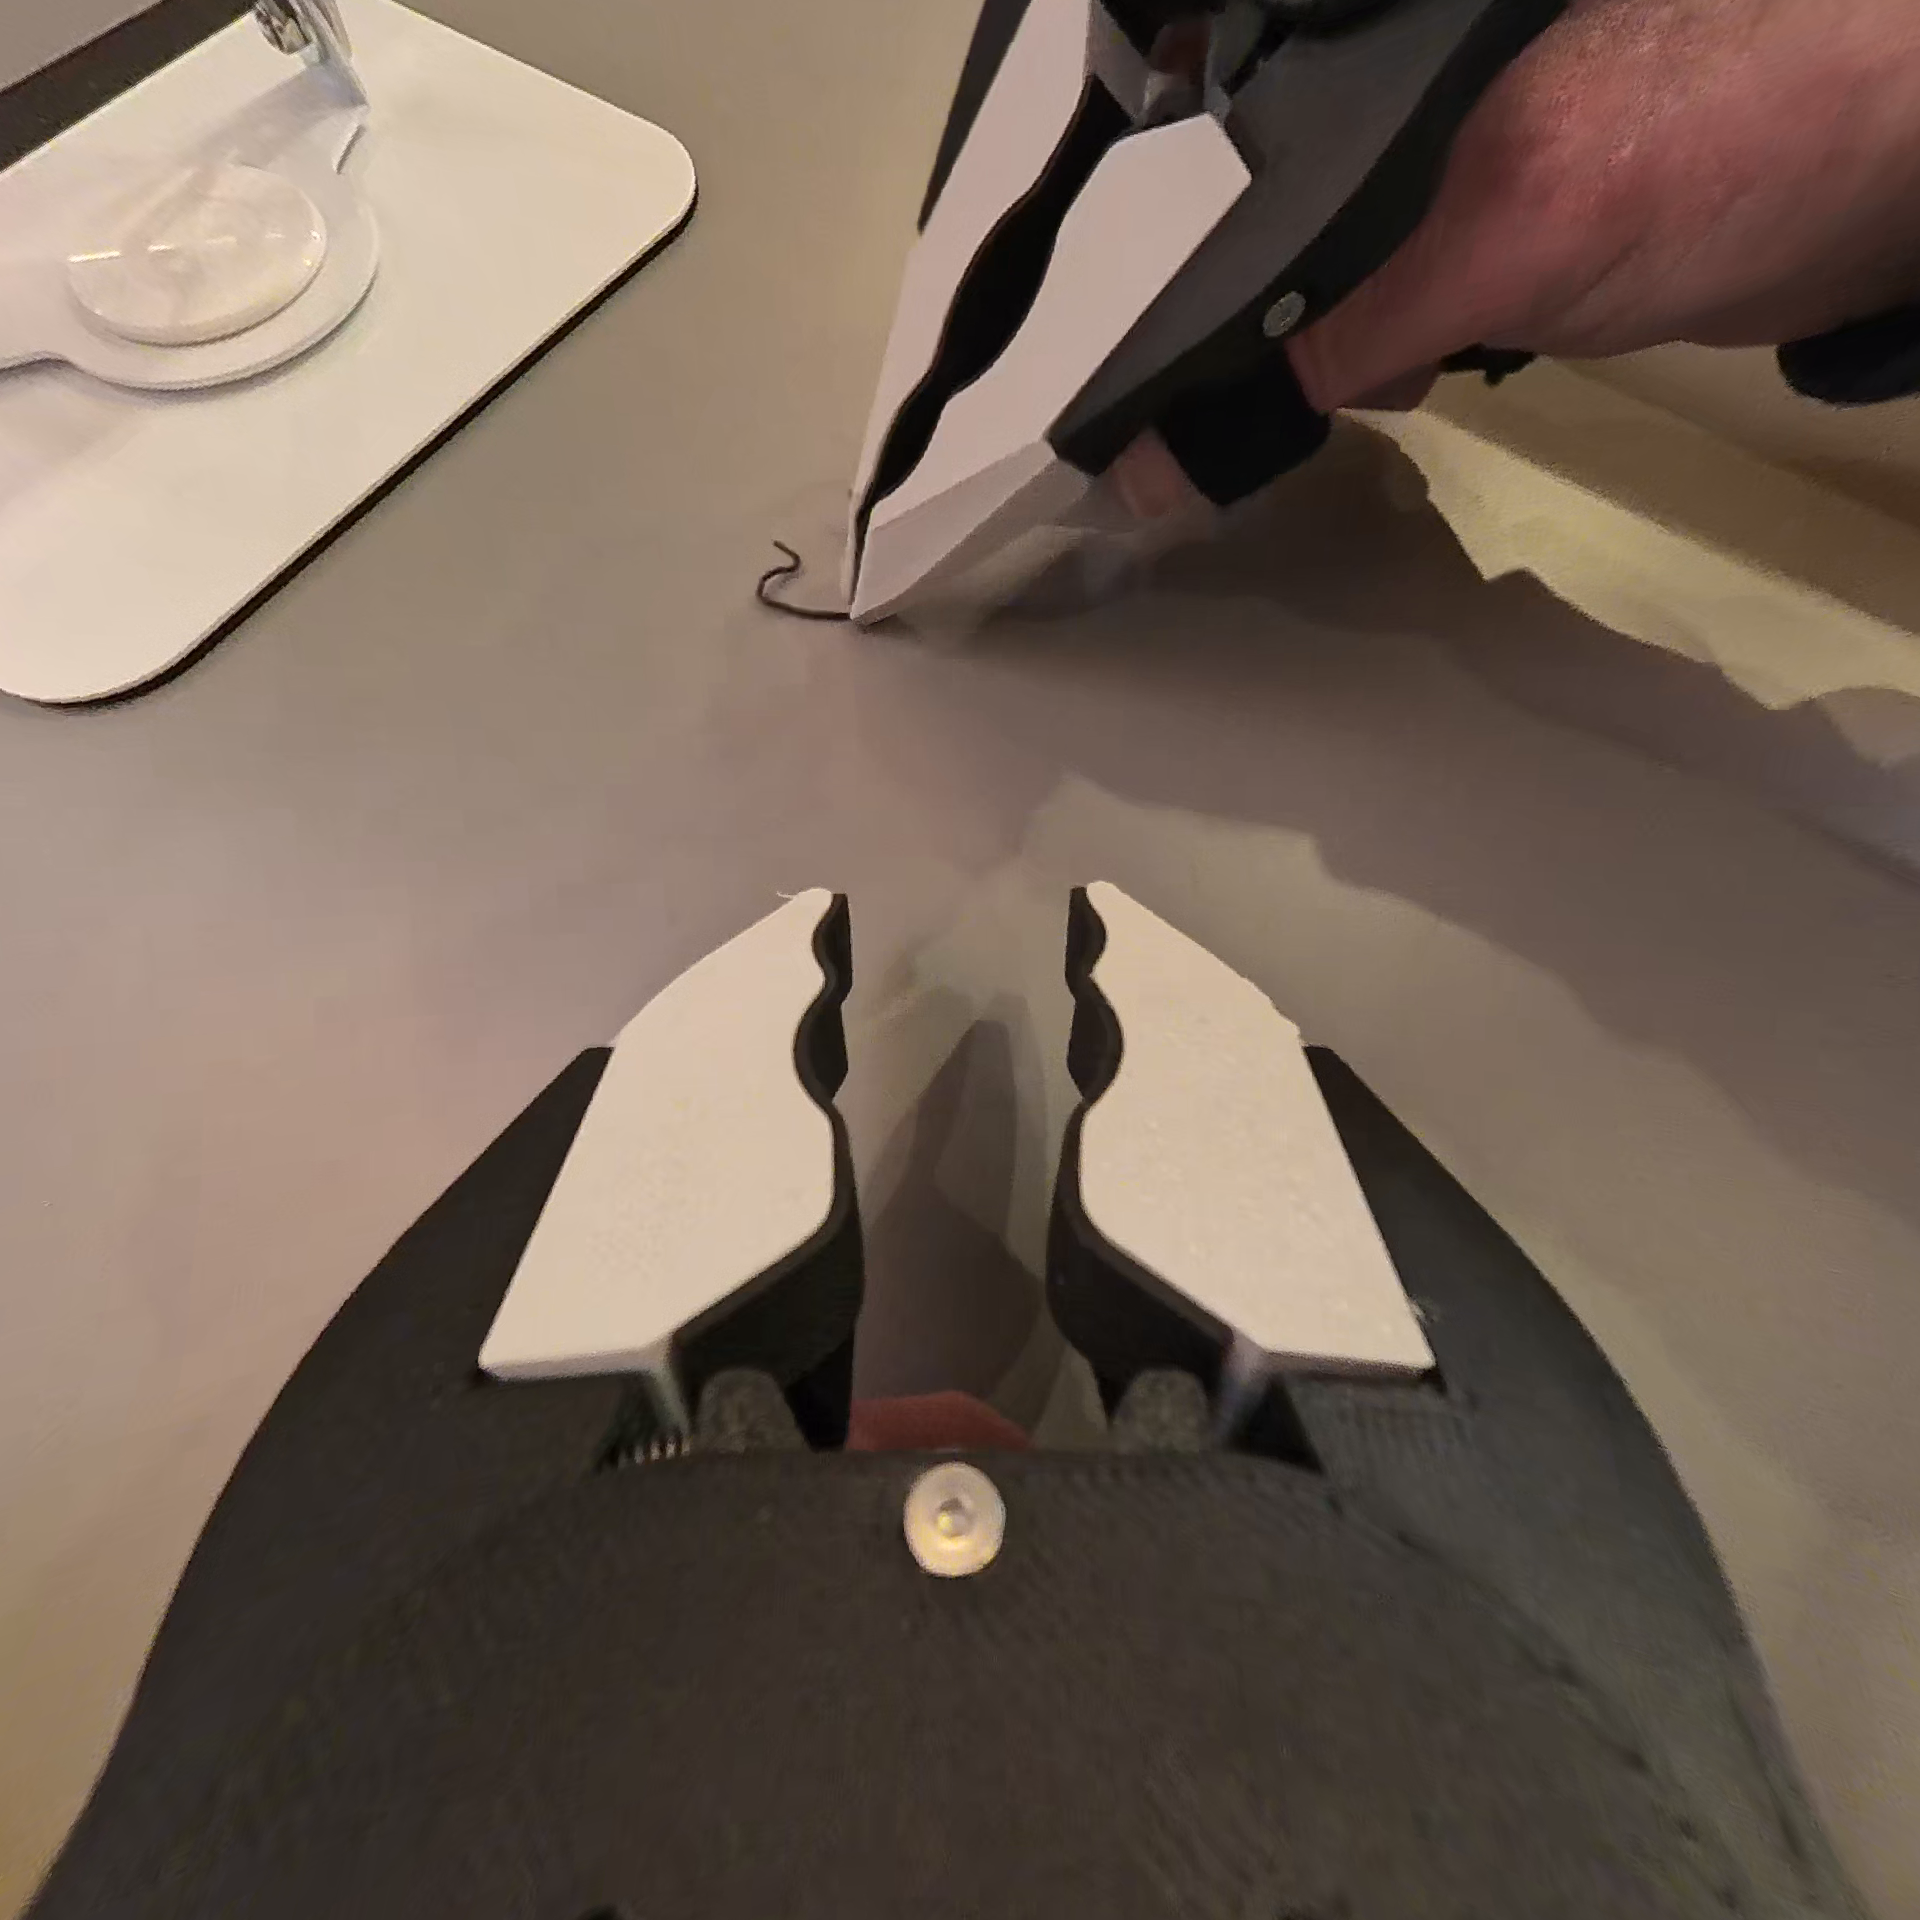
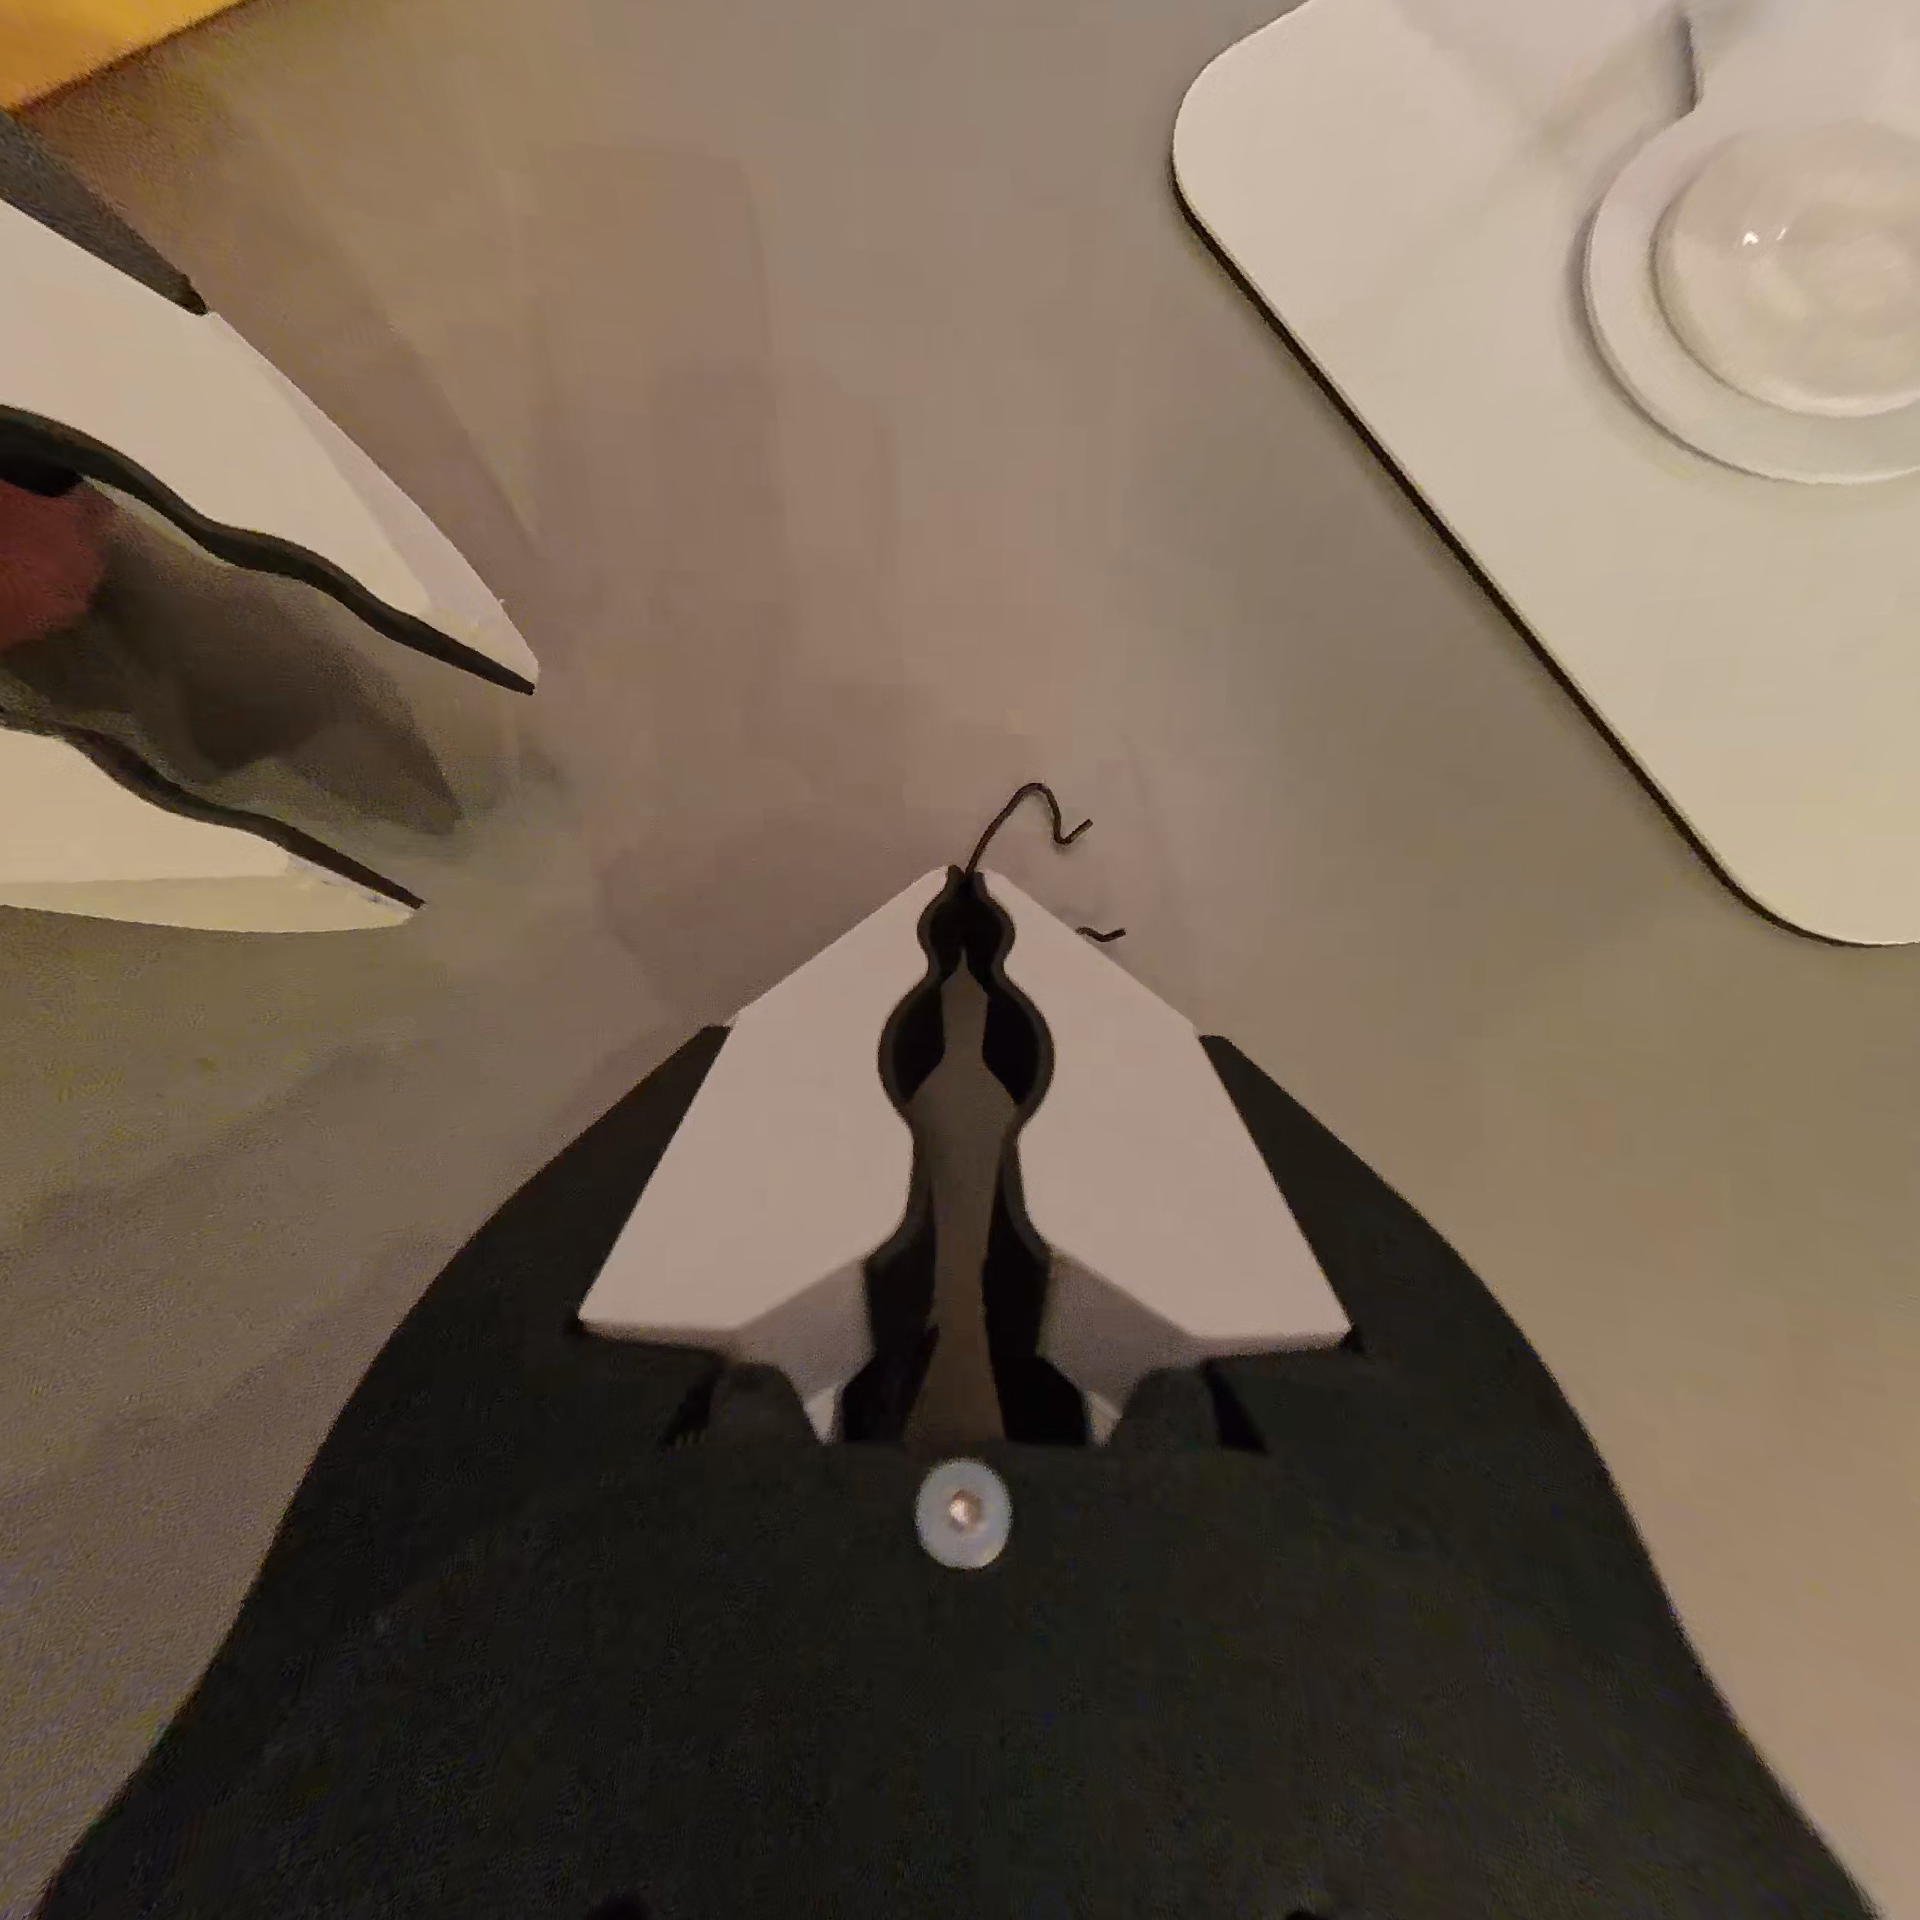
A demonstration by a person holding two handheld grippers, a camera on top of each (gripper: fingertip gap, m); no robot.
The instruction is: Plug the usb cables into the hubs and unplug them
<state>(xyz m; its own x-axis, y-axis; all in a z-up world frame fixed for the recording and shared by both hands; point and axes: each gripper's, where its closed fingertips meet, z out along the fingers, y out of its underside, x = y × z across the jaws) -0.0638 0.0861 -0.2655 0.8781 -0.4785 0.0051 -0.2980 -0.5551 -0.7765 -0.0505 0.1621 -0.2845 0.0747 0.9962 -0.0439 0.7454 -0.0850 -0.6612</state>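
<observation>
No usb cable or hub shows in either view. My left gripper (image 1: 958, 904) is open and empty, low over the grey table (image 1: 416, 935); it also shows at the left of the right wrist view (image 2: 473, 790). My right gripper (image 2: 966, 883) is shut, tips down on the table, pinching one end of a thin dark bent wire (image 2: 1029, 805). In the left wrist view, the right gripper (image 1: 862, 613) stands ahead of my left one, held by a hand (image 1: 1662, 208), with the wire (image 1: 784, 592) curling out to the left of its tips.
A white flat stand base with rounded corners (image 1: 499, 343) lies at the far left, bearing a clear round disc (image 1: 197, 260); it is at the upper right in the right wrist view (image 2: 1507, 675). A second tiny wire bit (image 2: 1103, 933) lies beside the right fingers. The tips of one gripper are about 8 centimeters away from the tips of the other.
</observation>
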